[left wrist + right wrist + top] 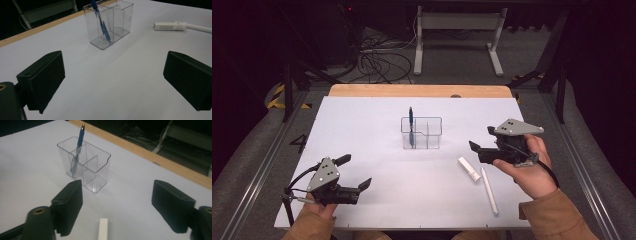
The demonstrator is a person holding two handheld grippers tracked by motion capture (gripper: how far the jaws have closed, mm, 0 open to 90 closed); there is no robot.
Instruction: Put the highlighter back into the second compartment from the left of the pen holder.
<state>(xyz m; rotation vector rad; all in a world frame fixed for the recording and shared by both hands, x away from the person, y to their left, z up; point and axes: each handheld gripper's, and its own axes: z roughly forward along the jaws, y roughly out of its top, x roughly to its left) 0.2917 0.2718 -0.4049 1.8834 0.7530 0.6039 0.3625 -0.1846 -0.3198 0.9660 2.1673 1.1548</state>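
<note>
Blue pen [411, 121] in clear holder [422, 133], white marker [469, 169] beside

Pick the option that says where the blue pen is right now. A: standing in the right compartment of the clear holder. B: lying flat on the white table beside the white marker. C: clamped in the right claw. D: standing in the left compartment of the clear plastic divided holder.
D: the blue pen stands upright in the left compartment of the clear plastic divided holder, apart from both claws.
</note>
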